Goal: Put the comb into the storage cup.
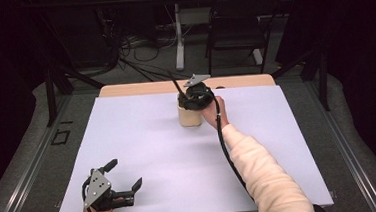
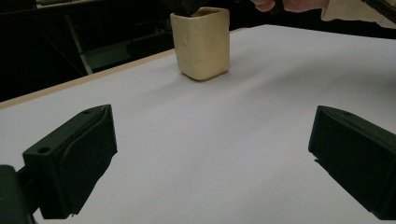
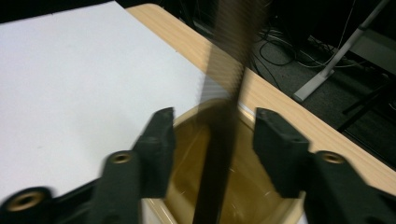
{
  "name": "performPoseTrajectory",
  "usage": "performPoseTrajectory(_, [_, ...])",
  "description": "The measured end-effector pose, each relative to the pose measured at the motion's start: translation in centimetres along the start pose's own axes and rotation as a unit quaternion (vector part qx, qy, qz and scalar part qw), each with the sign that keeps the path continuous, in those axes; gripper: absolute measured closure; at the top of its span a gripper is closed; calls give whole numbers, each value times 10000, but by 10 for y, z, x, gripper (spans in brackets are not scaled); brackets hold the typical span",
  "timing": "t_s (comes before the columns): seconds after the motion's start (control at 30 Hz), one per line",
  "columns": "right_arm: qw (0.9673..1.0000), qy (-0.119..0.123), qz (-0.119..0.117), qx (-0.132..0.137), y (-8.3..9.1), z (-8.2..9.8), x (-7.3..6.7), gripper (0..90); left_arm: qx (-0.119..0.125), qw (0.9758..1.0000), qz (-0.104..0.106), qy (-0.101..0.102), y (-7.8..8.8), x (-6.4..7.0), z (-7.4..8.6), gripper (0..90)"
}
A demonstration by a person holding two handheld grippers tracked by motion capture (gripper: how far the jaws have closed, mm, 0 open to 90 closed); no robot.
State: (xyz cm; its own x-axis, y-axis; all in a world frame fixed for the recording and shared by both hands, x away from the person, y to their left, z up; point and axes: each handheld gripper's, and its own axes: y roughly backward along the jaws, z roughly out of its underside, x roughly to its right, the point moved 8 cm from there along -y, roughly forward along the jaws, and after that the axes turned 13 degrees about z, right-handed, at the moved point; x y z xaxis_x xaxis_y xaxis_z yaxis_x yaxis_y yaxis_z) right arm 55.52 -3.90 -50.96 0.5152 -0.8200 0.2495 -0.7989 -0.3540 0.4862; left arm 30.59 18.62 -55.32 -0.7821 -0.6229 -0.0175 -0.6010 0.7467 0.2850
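Looking down from the high view, I see my right gripper [image 1: 196, 98] poised over the cream cup [image 1: 189, 117] at upper centre of the frame, a thin dark stick [image 1: 176, 86] slanting out of the cup toward the upper left. My left gripper [image 1: 126, 176] rests at lower left on the white table cover [image 1: 169, 157], jaws spread wide, nothing between them.

From the left gripper view, the cup [image 2: 202, 43] stands upright at top centre, well apart from my splayed jaws.

Through the right gripper view, the stick [image 3: 224, 116] runs blurred down into the cup [image 3: 243, 196], between jaws that stand apart without touching it. I judge the stick light, stiff and a bit slick; I'd pinch it mid-shaft, just above the rim.
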Motion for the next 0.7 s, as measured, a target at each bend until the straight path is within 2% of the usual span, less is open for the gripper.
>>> performPoseTrajectory(0.03, [10000, -68, -4, 6, 2, 0, 1, 353, -1, 10000, 0, 0, 0, 0, 0, 9])
performPoseTrajectory(0.13, [9999, -136, -51, 49, 10, -2, 5, 252, -4, 10000, -7, -3, 0, 0, 0, 9])
performPoseTrajectory(0.27, [9996, -164, -213, 57, 19, -4, 7, 162, -13, 10000, -13, -10, 0, 0, 0, 9])
performPoseTrajectory(0.7, [9969, -53, -770, -173, 44, 3, -2, 13, -15, 10000, -23, 1, 0, 0, 0, 9])
